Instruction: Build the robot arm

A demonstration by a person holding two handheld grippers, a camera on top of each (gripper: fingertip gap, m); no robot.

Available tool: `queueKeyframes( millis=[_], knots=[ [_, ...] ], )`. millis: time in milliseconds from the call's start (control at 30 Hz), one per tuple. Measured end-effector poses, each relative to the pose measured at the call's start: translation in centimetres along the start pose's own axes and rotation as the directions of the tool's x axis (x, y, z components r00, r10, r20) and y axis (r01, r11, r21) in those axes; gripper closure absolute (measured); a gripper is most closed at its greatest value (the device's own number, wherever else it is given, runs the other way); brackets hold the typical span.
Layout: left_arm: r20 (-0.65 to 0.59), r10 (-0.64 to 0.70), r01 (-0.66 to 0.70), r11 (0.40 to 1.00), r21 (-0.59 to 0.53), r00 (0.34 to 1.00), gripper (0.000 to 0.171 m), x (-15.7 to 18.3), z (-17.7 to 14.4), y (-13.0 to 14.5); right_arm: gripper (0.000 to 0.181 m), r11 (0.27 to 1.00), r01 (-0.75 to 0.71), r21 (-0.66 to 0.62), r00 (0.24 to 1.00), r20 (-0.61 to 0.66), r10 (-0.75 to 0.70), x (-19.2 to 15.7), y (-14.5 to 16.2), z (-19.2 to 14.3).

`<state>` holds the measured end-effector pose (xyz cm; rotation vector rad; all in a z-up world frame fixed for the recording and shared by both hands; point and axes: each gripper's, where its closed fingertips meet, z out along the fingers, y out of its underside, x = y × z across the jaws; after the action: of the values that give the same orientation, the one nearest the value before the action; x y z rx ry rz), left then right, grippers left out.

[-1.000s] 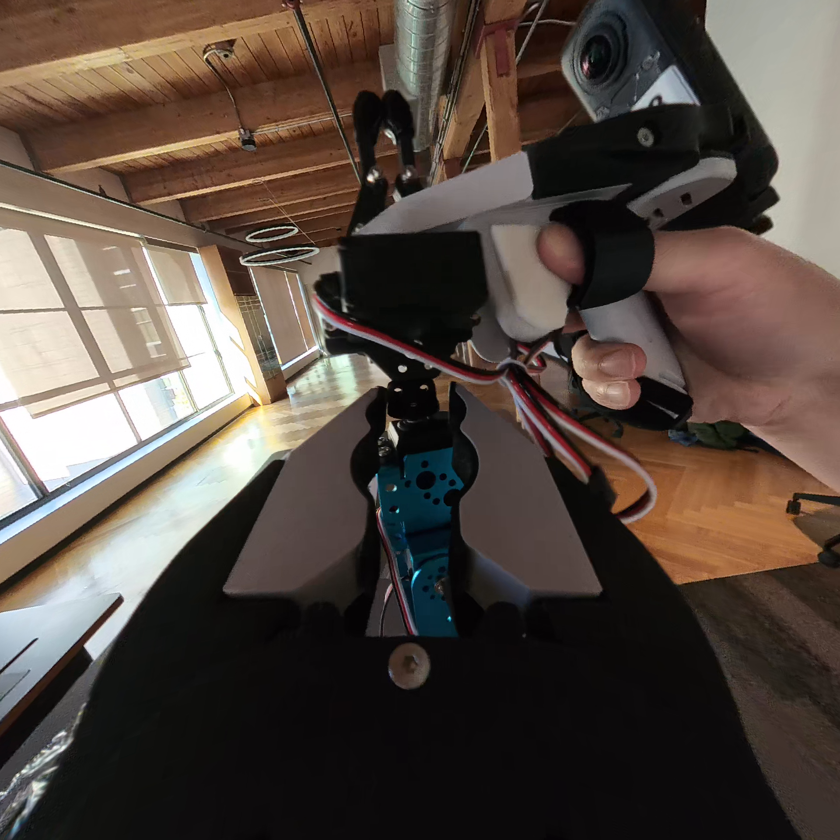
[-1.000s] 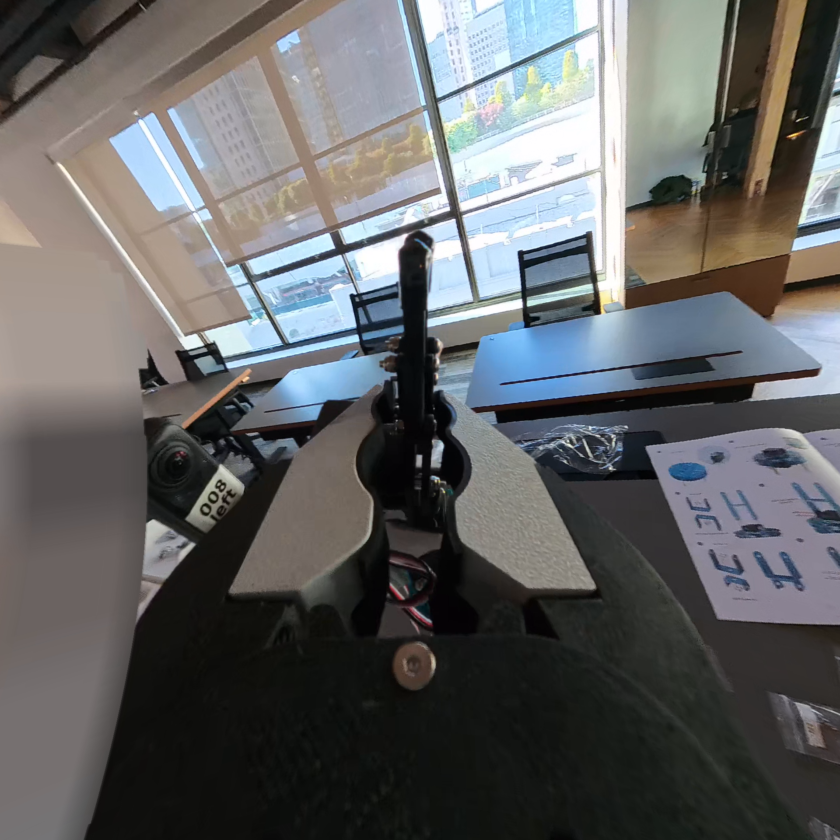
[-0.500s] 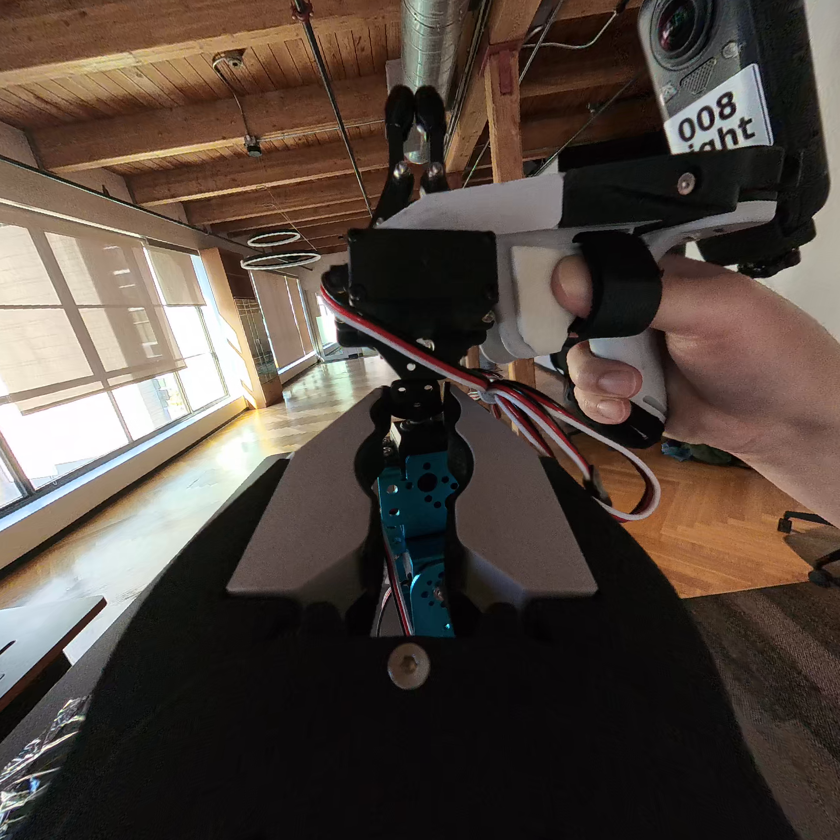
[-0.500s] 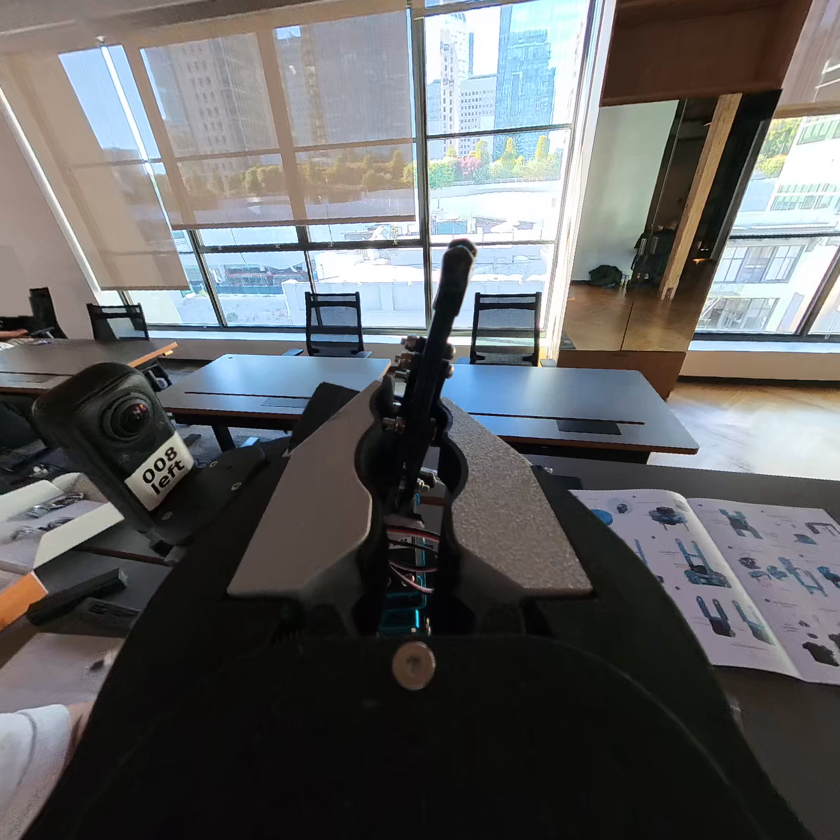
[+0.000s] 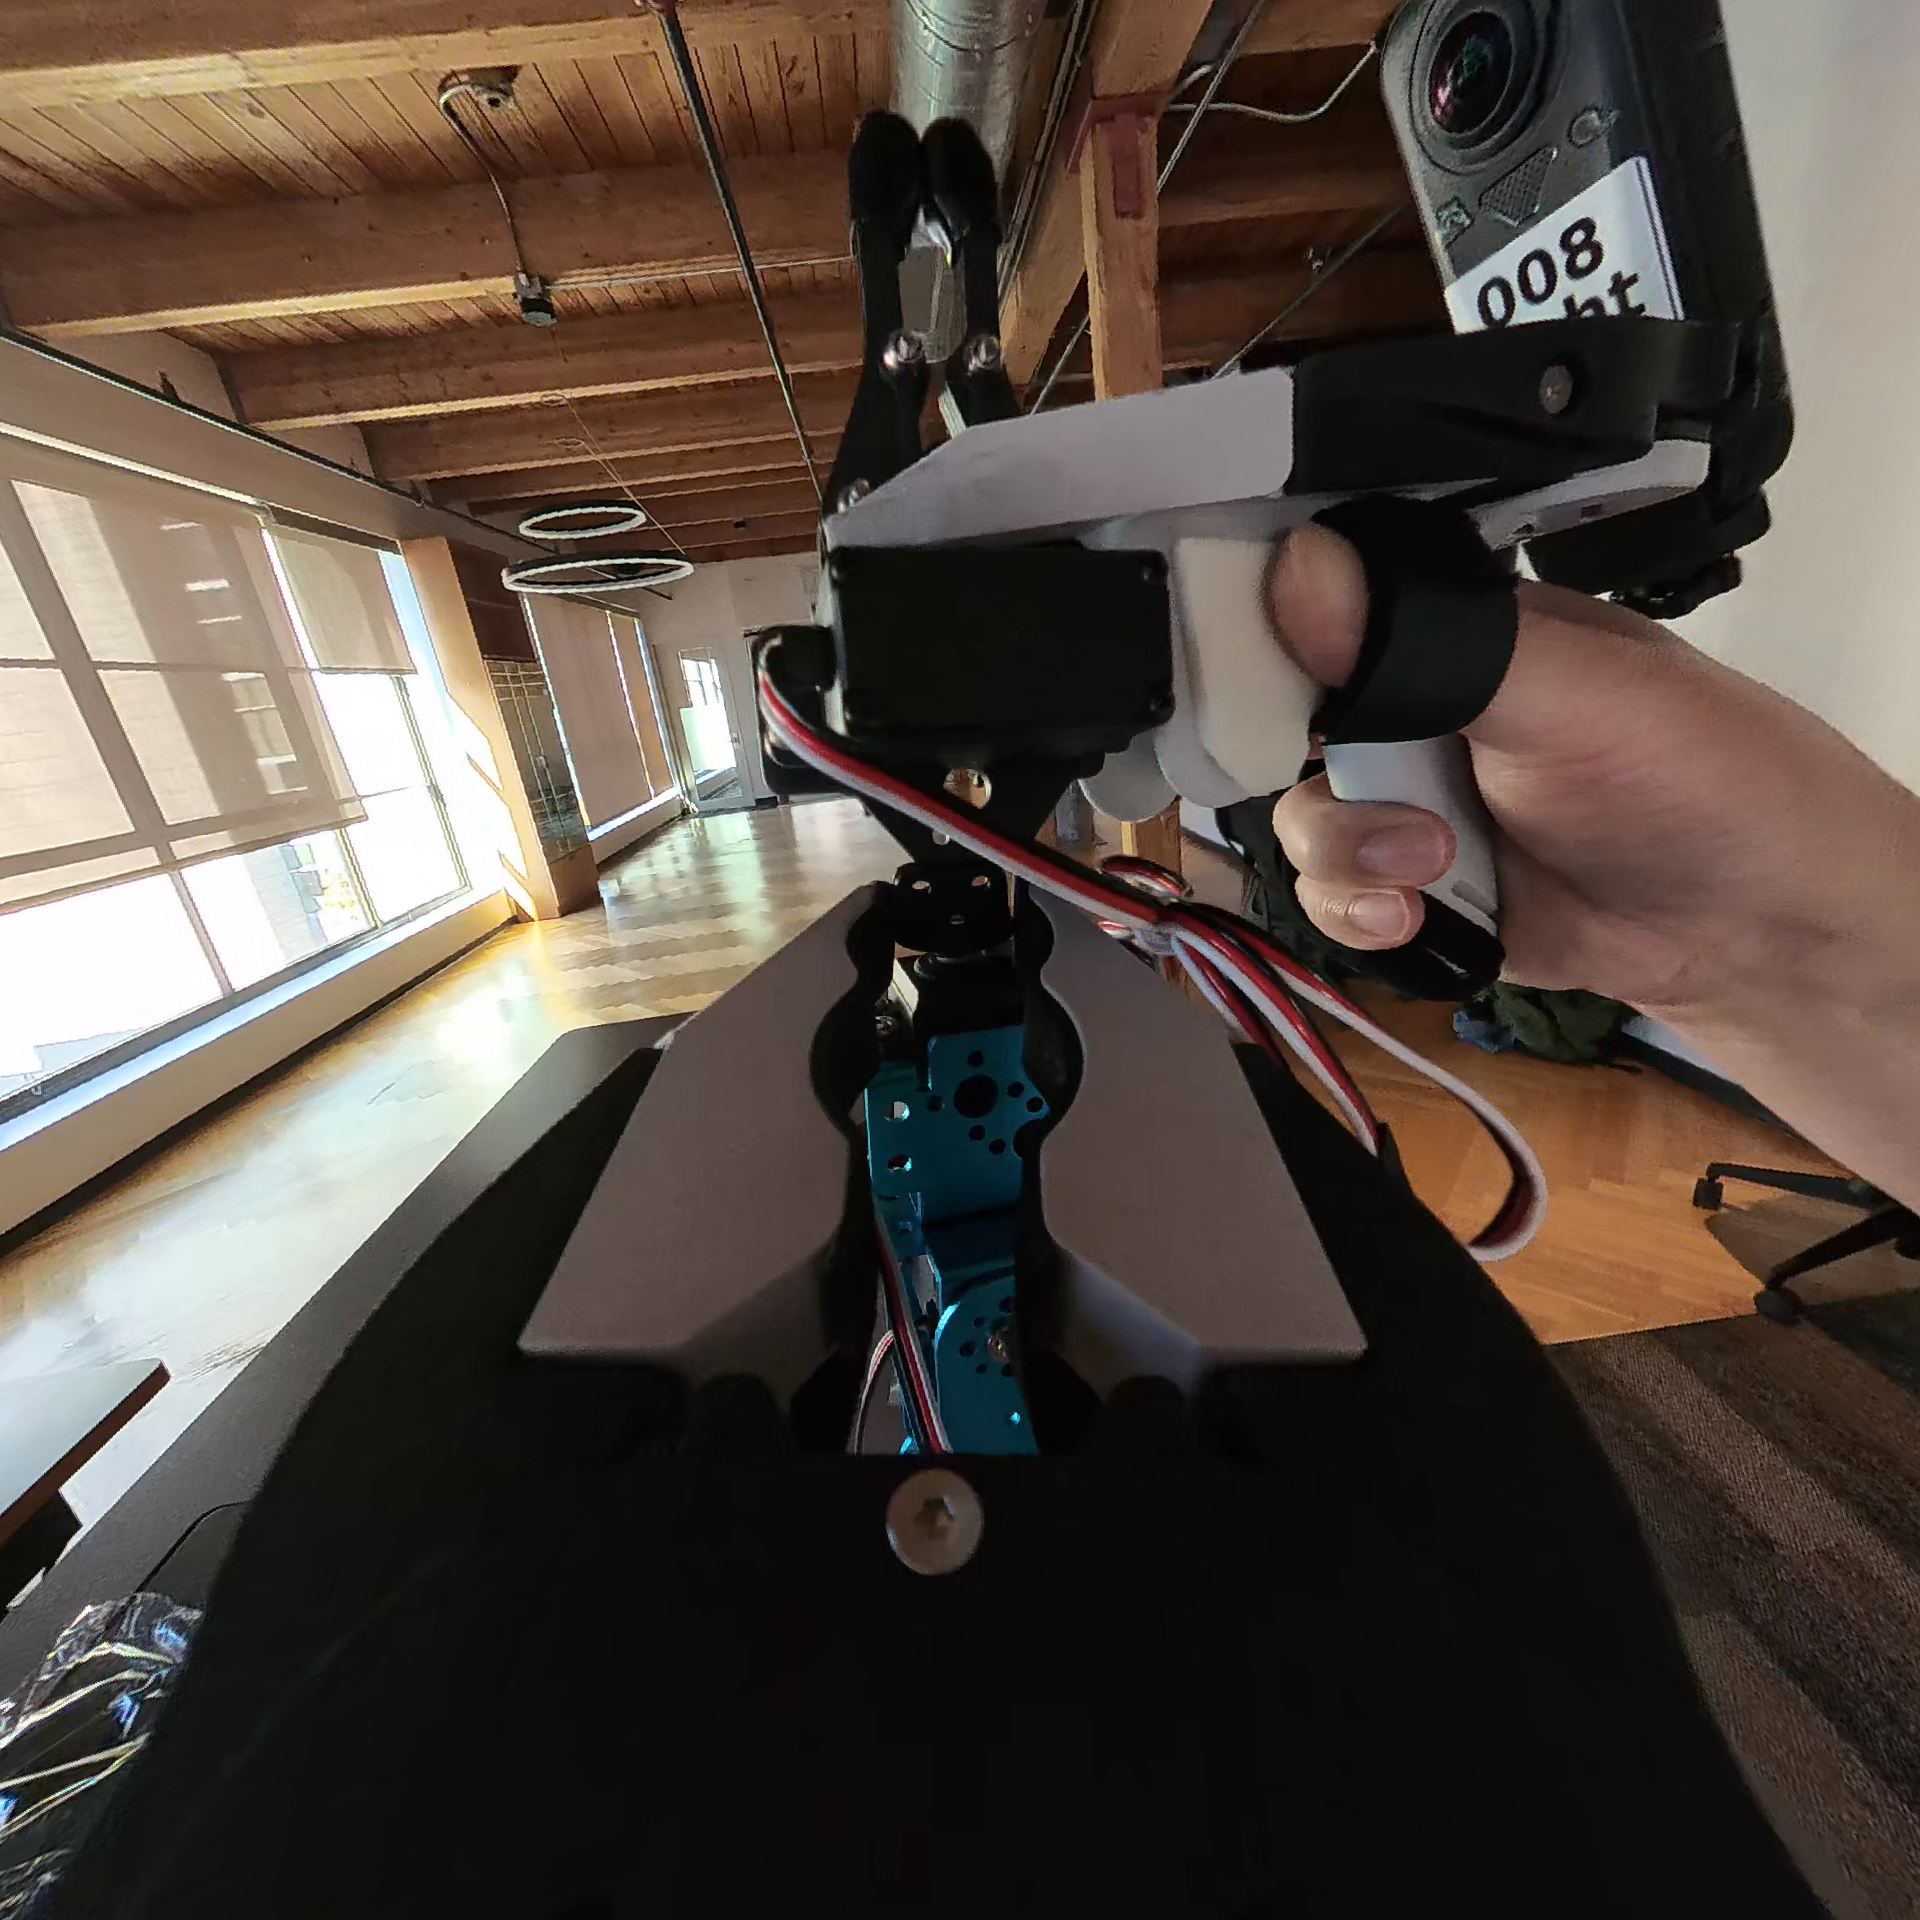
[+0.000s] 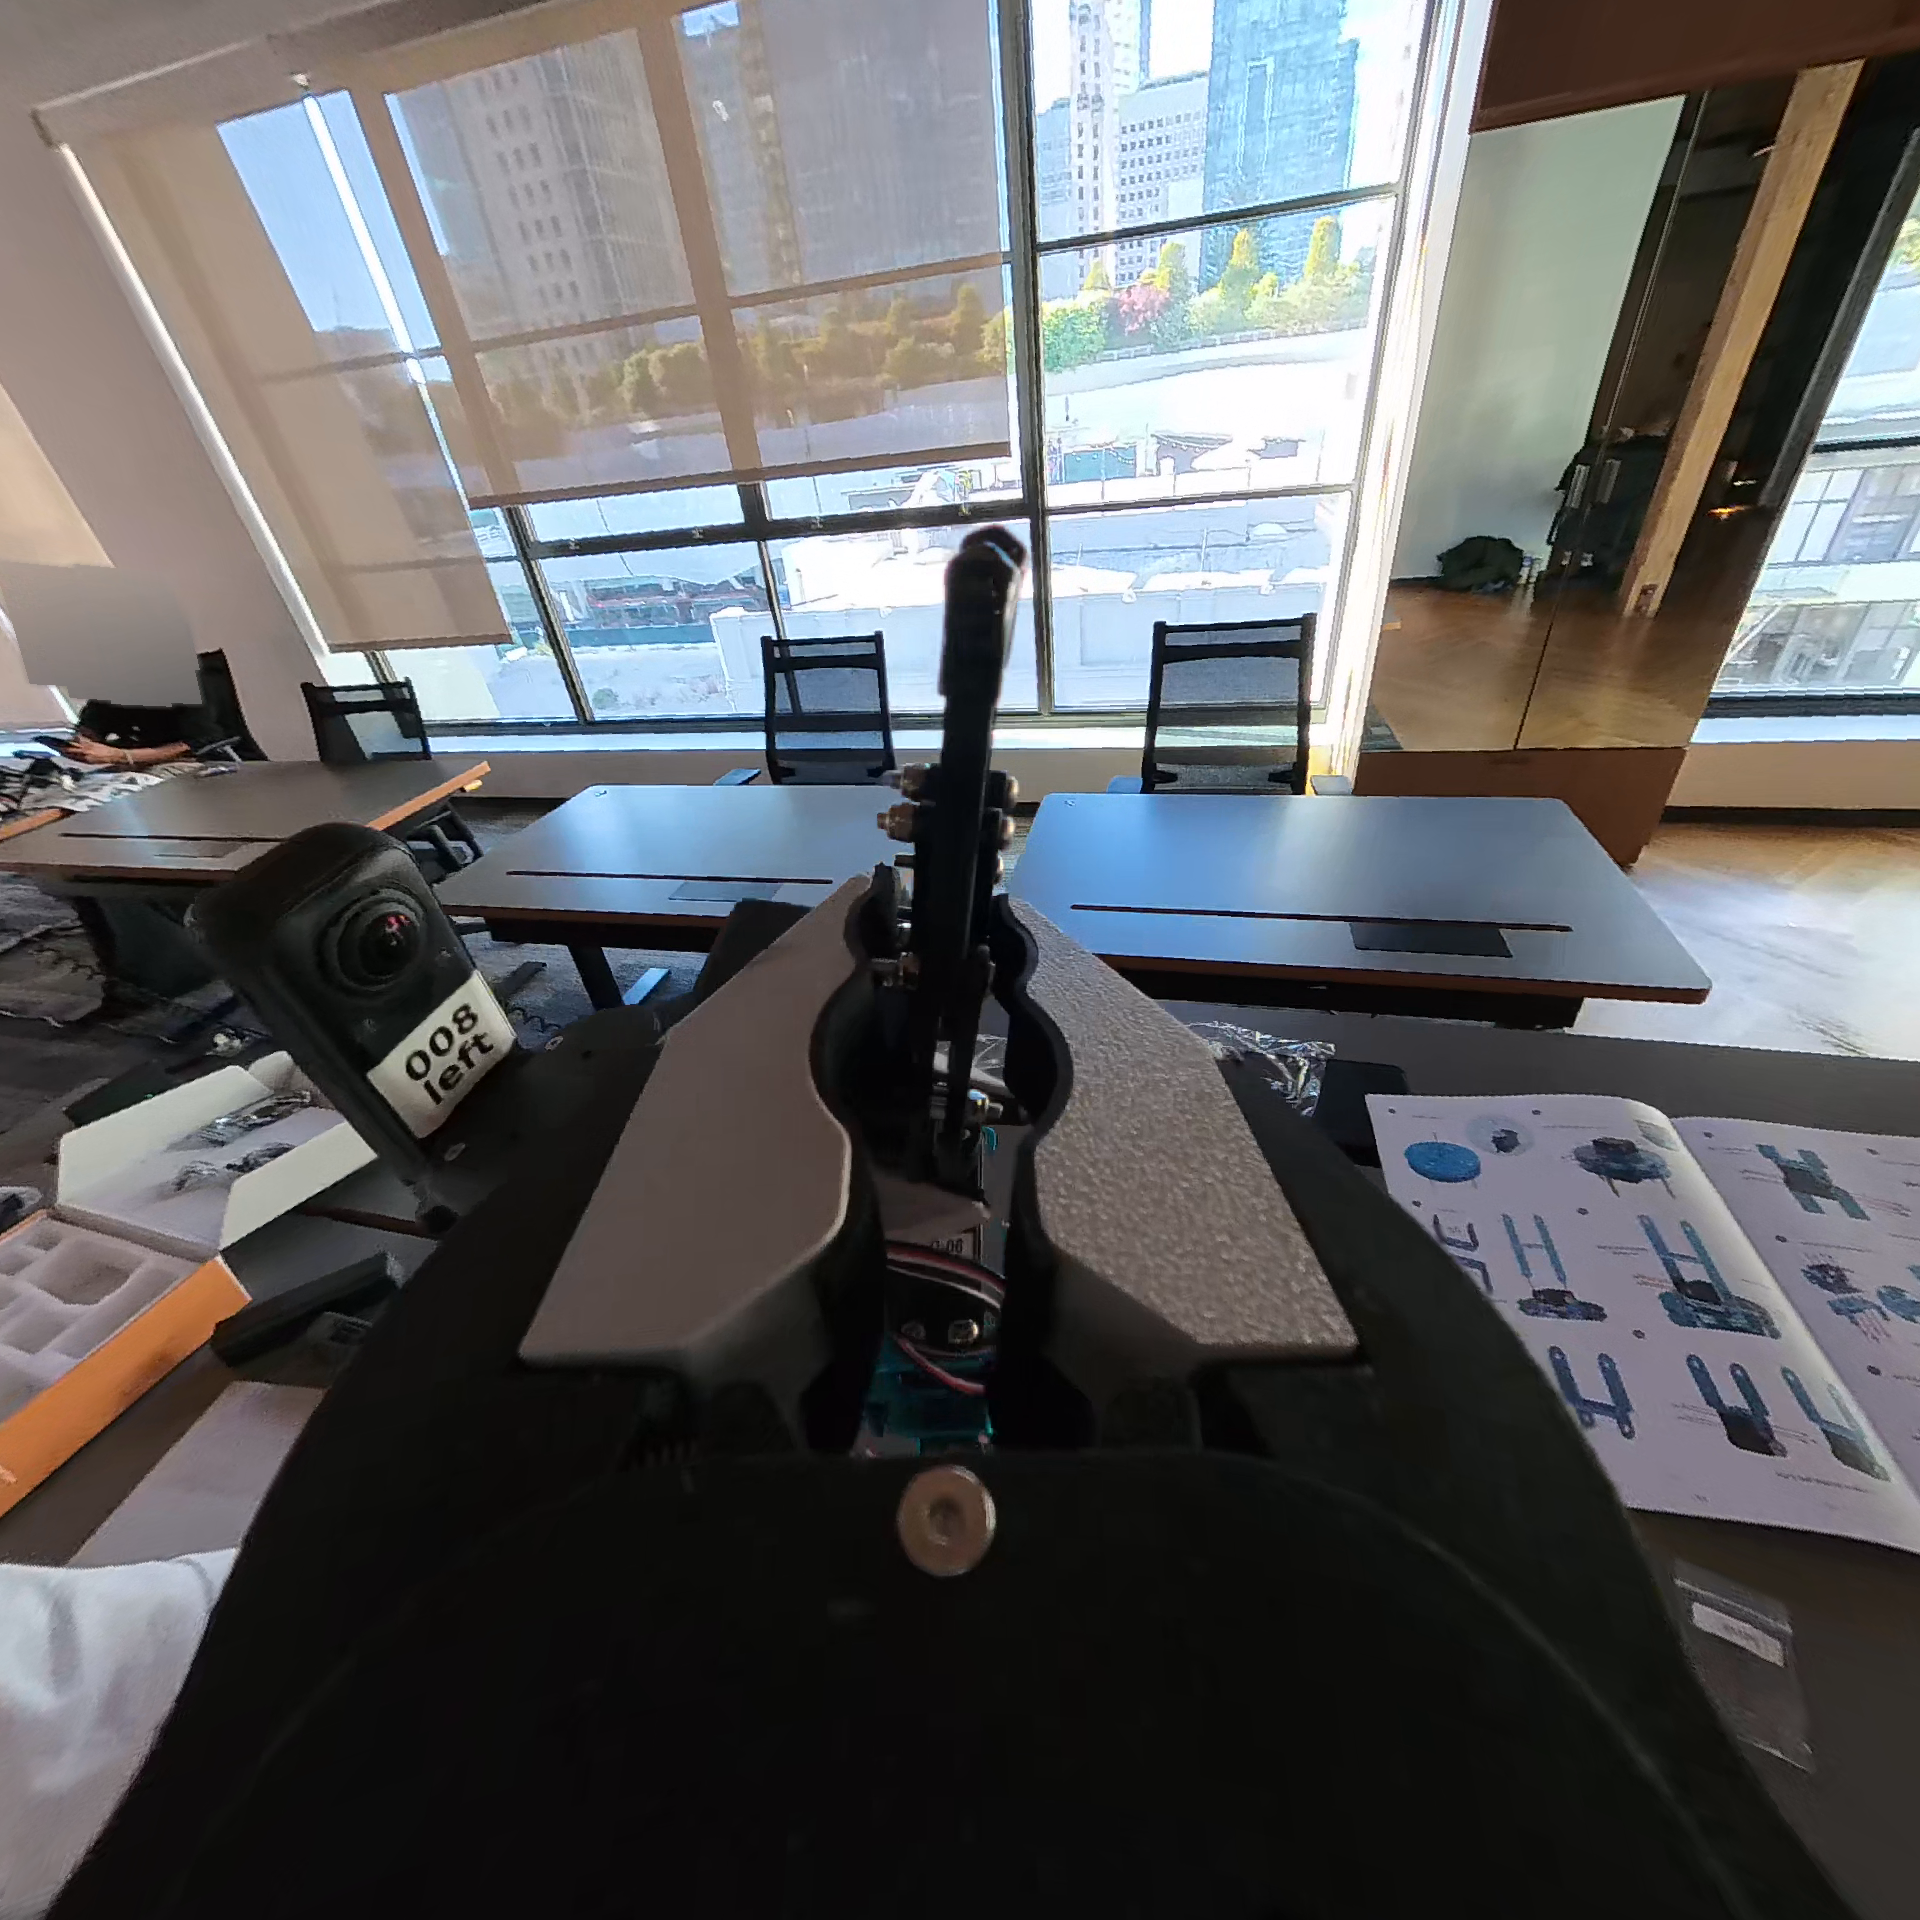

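Both grippers hold one small robot arm kit between them. In the left wrist view my left gripper is shut on its blue metal bracket. Above it sit a black servo and a closed black claw pointing at the ceiling. Red, white and black wires hang to the right. A hand holds the right gripper's handle there, its white finger beside the servo. In the right wrist view my right gripper is shut on the base of the claw, which stands up between the jaws.
An open instruction booklet lies on the dark table at the right. An orange-edged box with a foam insert lies at the left, behind the left gripper's camera. Dark desks and chairs stand before the windows. A person sits far left. The tips of one gripper are about 5 cm away from the tips of the other.
The right gripper has lifted and swung, so the claw and servo stand higher and more upright in the left view. The right view has panned across the room towards the windows.
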<state>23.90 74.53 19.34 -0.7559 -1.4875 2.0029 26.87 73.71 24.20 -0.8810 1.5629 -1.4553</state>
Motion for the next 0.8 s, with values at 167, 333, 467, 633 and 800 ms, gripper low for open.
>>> queueKeyframes(
  millis=[167, 333, 467, 633, 800],
  knots=[
    [-0.023, -0.044, 0.043, 0.999, -0.022, 0.999, 0.138, -0.7, -2.7, -0.3, 0.164, 1.0, 0.013, -0.009, 1.0, -0.023, -0.013, 0.2, 0.0, 0.0],
    [0.017, -0.13, 0.129, 0.99, 0.06, 0.991, 0.116, -3.6, -7.8, -4.1, 0.165, 1.0, 0.0, 0.0, 1.0, -0.025, 0.0, 0.2, 0.0, 0.2],
    [-0.006, -0.086, 0.086, 0.989, 0.122, 0.996, 0.101, -1.8, -6.9, -6.7, 0.165, 1.0, 0.006, 0.003, 1.0, -0.03, -0.006, 0.1, -0.1, 0.3],
    [-0.042, -0.066, 0.069, 0.996, 0.052, 0.997, 0.103, -0.6, -2.7, -5.8, 0.165, 1.0, 0.004, 0.009, 0.999, -0.044, -0.004, 0.0, -0.1, 0.3],
    [-0.044, -0.025, 0.024, 1.0, -0.008, 0.999, 0.117, -0.5, -1.6, -5.2, 0.165, 0.999, -0.049, 0.009, 0.997, -0.056, 0.05, 0.5, 0.0, 0.3]
  ],
)
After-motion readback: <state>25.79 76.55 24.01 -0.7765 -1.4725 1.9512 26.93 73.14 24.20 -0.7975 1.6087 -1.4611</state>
